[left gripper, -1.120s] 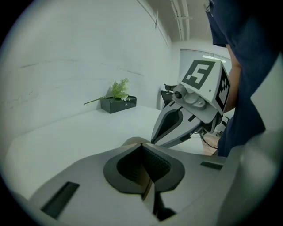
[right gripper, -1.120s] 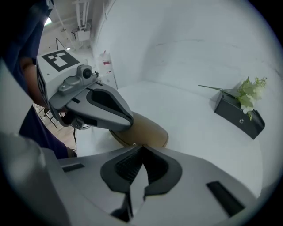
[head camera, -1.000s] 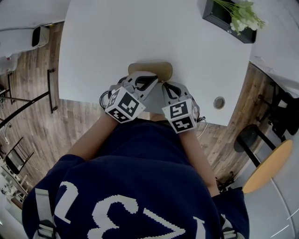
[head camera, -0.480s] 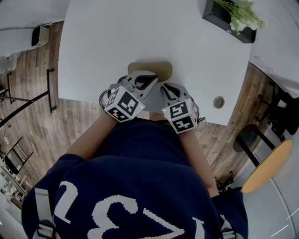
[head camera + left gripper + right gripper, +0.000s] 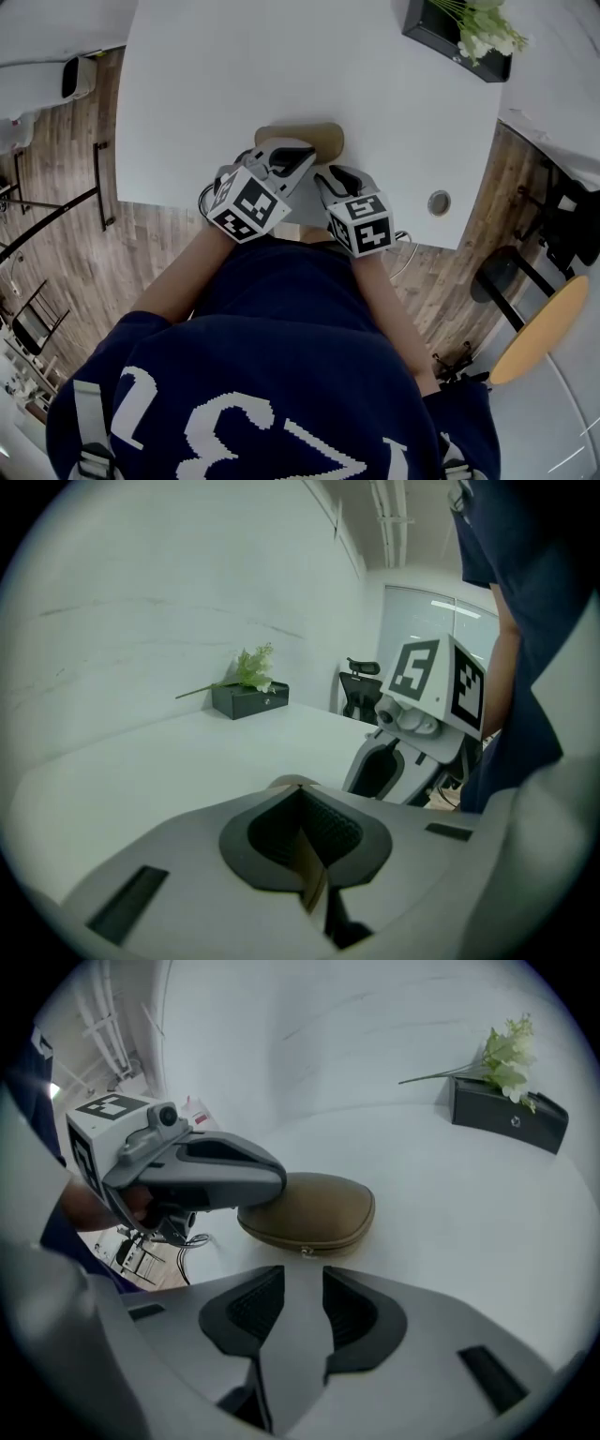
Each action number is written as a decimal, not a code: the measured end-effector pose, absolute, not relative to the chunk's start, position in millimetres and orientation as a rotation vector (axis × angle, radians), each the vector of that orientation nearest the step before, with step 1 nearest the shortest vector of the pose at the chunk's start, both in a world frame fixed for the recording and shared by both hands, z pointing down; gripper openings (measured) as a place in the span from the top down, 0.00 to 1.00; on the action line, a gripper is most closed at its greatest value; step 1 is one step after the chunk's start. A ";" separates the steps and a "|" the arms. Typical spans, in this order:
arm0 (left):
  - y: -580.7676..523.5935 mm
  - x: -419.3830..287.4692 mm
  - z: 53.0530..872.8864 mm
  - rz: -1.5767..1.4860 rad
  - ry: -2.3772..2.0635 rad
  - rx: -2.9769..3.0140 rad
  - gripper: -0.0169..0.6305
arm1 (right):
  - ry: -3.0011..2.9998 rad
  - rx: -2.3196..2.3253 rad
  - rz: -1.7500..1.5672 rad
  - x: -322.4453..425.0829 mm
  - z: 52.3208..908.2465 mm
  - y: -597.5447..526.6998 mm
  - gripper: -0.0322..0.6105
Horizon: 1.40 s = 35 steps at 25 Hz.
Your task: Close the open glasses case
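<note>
We are pinching the glasses case (image 5: 302, 137) at its left end with the left gripper (image 5: 287, 157), whose jaws are clamping a thin tan edge of it. We judge this hold is keeping the case from sliding on the white table (image 5: 281, 56). The case is lying flat near our edge of the table, just ahead of both grippers. Its lid is sitting down against the base, with the small metal pull (image 5: 305, 1252) at the seam on the side facing us. The right gripper (image 5: 302, 1290) is hovering just short of that seam. Its jaws have just been opening and are standing apart with only bare table between them, which we are reading as a sign that the closing is done or nearly so.

In the head view the two marker cubes and gripper bodies are covering the near half of the case, so the seam is not showing there. In the right gripper view the left gripper is lying over the case's left end and the far side is facing away, so we cannot tell whether it is shut all the way round. Nor can we tell whether the tan strip in the left jaws is a lip or a tab. The flower box (image 5: 459, 36) at the far corner is being cut off by the frame
</note>
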<state>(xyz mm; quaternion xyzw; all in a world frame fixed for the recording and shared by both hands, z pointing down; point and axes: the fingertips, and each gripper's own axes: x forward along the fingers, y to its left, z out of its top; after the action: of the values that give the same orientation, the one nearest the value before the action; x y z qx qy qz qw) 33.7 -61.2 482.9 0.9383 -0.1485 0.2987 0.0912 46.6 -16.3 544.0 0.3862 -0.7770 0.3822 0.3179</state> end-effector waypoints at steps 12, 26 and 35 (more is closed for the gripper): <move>-67.5 45.2 492.4 1.112 -0.430 2.869 0.95 | -2.063 1.152 0.921 57.5 543.7 -57.8 0.85; -62.2 45.4 504.1 1.237 -0.303 2.815 0.95 | -2.109 1.150 0.783 70.6 542.3 -87.1 0.92; -67.9 44.5 500.9 1.176 -0.348 2.781 0.95 | -2.158 0.954 0.683 72.8 534.2 -88.2 0.74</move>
<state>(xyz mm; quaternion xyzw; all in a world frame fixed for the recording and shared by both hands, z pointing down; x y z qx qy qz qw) 44.5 -67.9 500.9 0.9138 -0.1144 0.3863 0.0511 72.8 -88.2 534.2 0.3657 -0.8275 0.2619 0.3361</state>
